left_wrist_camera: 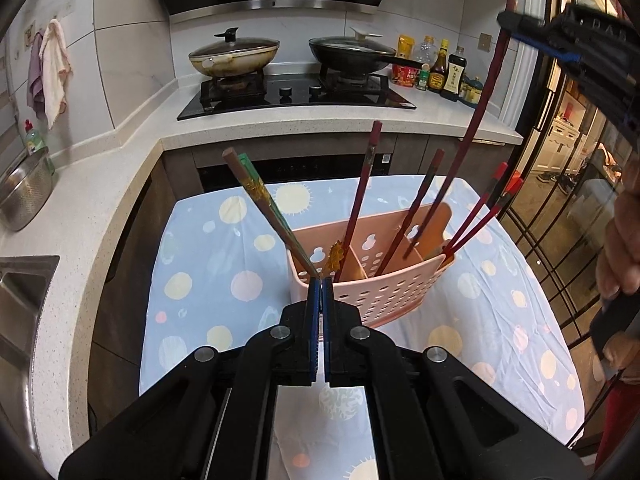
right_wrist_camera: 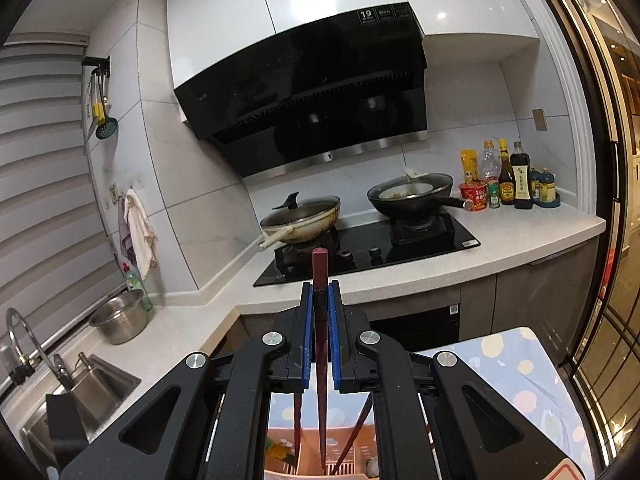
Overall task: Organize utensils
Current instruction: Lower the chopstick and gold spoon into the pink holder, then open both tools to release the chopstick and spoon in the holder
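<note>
A pink perforated utensil basket [left_wrist_camera: 376, 292] with compartments stands on a table with a blue patterned cloth [left_wrist_camera: 224, 264]. Several chopsticks stand in it, among them a green and gold pair [left_wrist_camera: 264, 204] and dark red ones [left_wrist_camera: 364, 196]. My left gripper [left_wrist_camera: 321, 280] is shut on the near rim of the basket. My right gripper [right_wrist_camera: 320, 286] is shut on the top of a long dark red chopstick [right_wrist_camera: 319, 272], whose lower end reaches down into the basket [right_wrist_camera: 348, 470]. The right gripper also shows in the left wrist view [left_wrist_camera: 516, 20], holding that chopstick [left_wrist_camera: 476, 128] above the basket.
A kitchen counter [left_wrist_camera: 100, 184] wraps the left and back, with a gas hob [left_wrist_camera: 296, 96], two lidded pans, sauce bottles [left_wrist_camera: 444, 72], a steel bowl [left_wrist_camera: 24, 192] and a sink [right_wrist_camera: 92, 388]. A glass door [left_wrist_camera: 568, 208] is at the right.
</note>
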Action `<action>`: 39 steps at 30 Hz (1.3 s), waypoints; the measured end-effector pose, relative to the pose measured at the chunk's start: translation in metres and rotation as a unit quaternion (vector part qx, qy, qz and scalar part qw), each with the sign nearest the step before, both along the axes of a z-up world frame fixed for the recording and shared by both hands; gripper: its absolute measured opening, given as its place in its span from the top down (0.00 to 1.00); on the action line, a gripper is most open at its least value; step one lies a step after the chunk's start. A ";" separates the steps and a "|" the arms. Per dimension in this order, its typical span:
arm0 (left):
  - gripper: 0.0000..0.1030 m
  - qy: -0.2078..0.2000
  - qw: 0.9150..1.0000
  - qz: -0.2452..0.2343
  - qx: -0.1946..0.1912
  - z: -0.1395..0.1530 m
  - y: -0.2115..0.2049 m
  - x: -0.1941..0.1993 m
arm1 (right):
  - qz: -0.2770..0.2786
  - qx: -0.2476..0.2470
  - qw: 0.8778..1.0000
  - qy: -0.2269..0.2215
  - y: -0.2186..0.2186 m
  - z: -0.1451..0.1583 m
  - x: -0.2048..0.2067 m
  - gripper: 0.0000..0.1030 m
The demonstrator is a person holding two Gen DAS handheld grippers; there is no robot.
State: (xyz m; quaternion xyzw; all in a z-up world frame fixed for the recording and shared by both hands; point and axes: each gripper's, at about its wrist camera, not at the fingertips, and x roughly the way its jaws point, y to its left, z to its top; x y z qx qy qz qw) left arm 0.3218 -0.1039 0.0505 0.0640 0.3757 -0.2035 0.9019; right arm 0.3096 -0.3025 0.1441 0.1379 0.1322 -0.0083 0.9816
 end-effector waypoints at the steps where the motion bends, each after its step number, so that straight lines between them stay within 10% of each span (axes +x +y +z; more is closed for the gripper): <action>1: 0.99 0.001 1.000 0.002 0.001 -0.002 0.001 0.001 | 0.000 -0.002 1.000 0.010 0.001 -0.007 0.004 0.93; 11: 0.98 0.013 1.000 0.006 -0.002 -0.010 0.002 0.009 | -0.003 -0.019 0.998 0.067 0.002 -0.046 0.016 0.88; 13: 0.94 0.008 1.000 0.011 -0.006 -0.008 0.003 0.007 | -0.009 -0.020 0.997 0.072 0.001 -0.049 0.012 0.51; 15: 0.78 0.001 1.000 0.018 -0.007 -0.004 0.004 0.004 | -0.018 -0.018 0.998 0.063 -0.001 -0.050 0.003 0.37; 17: 0.41 -0.015 0.999 0.030 -0.010 0.001 0.005 0.000 | -0.020 -0.019 0.998 0.063 -0.002 -0.050 -0.006 0.37; 39: 0.13 -0.060 0.995 0.079 -0.006 0.028 0.022 -0.100 | -0.008 -0.040 0.984 0.174 0.015 -0.075 -0.142 0.20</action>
